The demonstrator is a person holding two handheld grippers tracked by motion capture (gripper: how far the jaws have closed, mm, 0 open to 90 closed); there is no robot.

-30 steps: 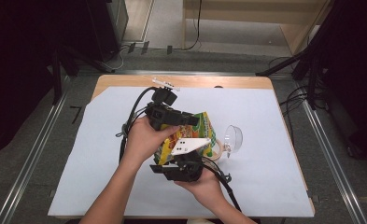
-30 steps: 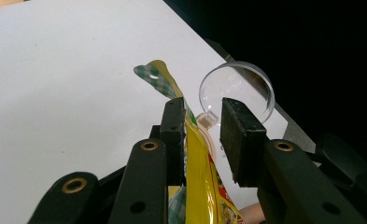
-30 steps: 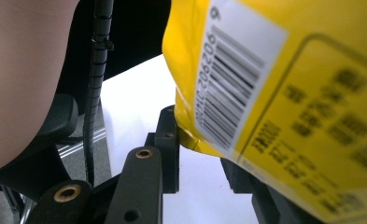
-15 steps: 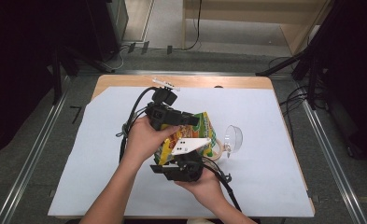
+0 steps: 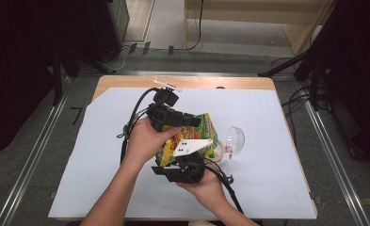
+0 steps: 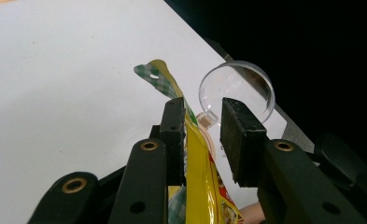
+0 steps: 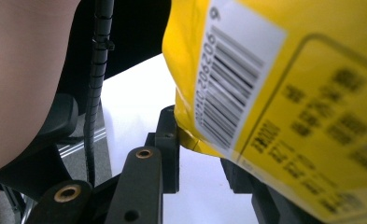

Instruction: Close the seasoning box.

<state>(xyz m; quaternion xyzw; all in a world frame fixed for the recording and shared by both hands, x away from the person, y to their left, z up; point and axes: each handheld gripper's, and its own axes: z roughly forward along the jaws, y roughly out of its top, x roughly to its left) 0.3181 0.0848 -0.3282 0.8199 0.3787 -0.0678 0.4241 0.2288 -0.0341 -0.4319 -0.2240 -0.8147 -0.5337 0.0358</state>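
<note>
A yellow and green snack bag [image 5: 206,134] is held tilted above the white sheet, between my two grippers. My left gripper [image 5: 197,121] comes down over its top edge. In the left gripper view the bag's seam [image 6: 197,186] lies against one pad of the left gripper [image 6: 202,126], and the bag swells toward the other pad lower down. My right gripper [image 5: 194,155] grips from below. In the right gripper view the barcode corner of the bag [image 7: 288,93] fills the right gripper [image 7: 200,154] and hides one jaw.
A clear plastic bowl [image 5: 235,140] lies on its side just right of the bag, also seen as the bowl [image 6: 237,84] beyond the jaws. The white sheet [image 5: 267,117] covers a wooden table [image 5: 197,82]. A small white object [image 5: 166,84] sits at the back edge.
</note>
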